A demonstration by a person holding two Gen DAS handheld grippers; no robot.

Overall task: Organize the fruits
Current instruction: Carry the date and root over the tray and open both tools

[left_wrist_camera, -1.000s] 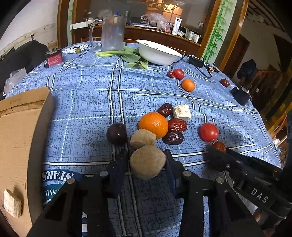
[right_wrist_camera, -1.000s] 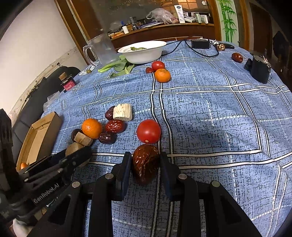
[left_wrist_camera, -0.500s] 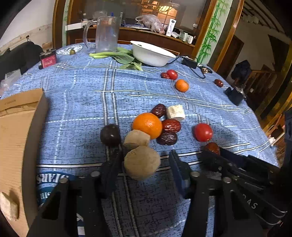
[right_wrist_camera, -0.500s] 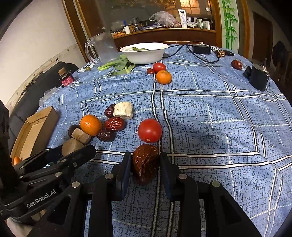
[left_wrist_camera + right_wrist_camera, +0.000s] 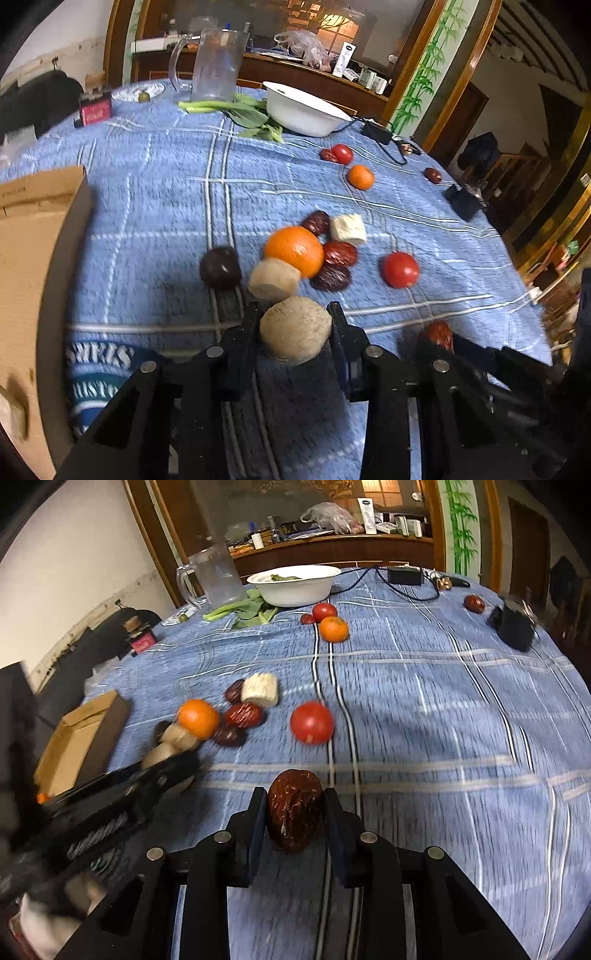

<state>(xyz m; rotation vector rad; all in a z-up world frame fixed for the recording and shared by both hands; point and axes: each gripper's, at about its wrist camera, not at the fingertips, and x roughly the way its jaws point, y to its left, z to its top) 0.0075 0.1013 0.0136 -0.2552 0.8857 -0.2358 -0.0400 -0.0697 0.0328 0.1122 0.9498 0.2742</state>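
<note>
Left gripper (image 5: 293,319) closing on tan round fruit (image 5: 294,328); right gripper (image 5: 293,808) clamped on red date (image 5: 293,808). Orange (image 5: 294,251), tomato (image 5: 400,269), dates unsorted on bench (image 5: 166,184). Cardboard box (image 5: 33,258) nearly empty; most sorting left.

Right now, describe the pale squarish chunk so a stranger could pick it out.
On the blue checked tablecloth, find the fruit cluster around the big orange. At its far edge, toward the white bowl, sits the pale chunk: blocky and cream-white among dark wrinkled dates.
</note>
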